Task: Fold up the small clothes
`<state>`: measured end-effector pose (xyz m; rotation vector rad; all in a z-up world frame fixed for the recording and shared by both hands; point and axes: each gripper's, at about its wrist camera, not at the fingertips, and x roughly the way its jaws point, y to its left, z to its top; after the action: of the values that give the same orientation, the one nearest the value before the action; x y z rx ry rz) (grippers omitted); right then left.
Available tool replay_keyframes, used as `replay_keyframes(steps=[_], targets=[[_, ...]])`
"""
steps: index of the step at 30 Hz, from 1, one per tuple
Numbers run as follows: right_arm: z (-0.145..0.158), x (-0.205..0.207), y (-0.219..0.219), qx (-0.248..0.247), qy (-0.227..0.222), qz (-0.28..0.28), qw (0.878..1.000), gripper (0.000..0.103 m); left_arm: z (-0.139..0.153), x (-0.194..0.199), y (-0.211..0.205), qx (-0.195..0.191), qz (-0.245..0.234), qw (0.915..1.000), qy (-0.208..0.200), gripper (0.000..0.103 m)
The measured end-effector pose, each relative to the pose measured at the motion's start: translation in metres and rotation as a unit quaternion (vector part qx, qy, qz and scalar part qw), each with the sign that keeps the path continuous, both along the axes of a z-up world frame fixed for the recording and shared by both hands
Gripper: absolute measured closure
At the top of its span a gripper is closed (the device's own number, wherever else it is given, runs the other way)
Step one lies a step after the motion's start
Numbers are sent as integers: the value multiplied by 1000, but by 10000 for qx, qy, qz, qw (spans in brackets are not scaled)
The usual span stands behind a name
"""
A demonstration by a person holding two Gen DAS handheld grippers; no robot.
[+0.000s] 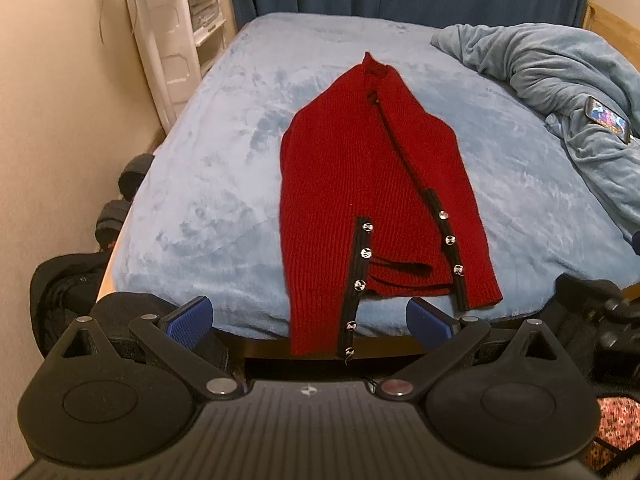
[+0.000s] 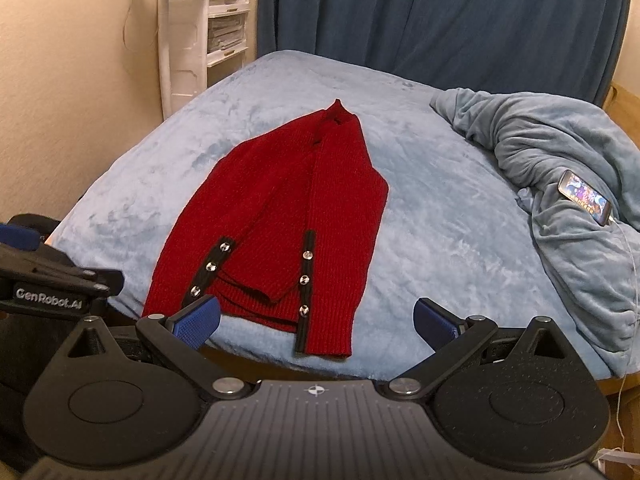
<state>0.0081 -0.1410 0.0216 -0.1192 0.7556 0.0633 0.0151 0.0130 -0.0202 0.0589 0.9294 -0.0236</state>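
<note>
While both grippers hover wide open and empty at the near edge of the bed (image 1: 192,184), the red cardigan (image 1: 360,168) lies flat ahead, long axis running near to far, hem overhanging the edge. Its hem sits between the left gripper (image 1: 308,316) fingers; the right gripper (image 2: 316,320) faces the right sleeve cuff (image 2: 324,344).

A home bedroom: bed (image 2: 440,208), rumpled blanket (image 2: 560,152) (phone on it), curtains (image 2: 440,20).
</note>
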Motion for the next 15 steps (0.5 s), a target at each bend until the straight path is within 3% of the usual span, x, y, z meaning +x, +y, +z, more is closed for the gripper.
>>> replay_keyframes(steps=[6,9,15], targets=[[-9,55,-26,281,-65,-360,9989,1,-9,41,31,-261,555,9978,264,0],[-24,104,-29,282,1,-355,9990,1,-13,65,46,-295,820,9955,379,0],[-86,243,-16,110,563,-214,9981,1,-31,109,63,-164,1107,9912,709,0]])
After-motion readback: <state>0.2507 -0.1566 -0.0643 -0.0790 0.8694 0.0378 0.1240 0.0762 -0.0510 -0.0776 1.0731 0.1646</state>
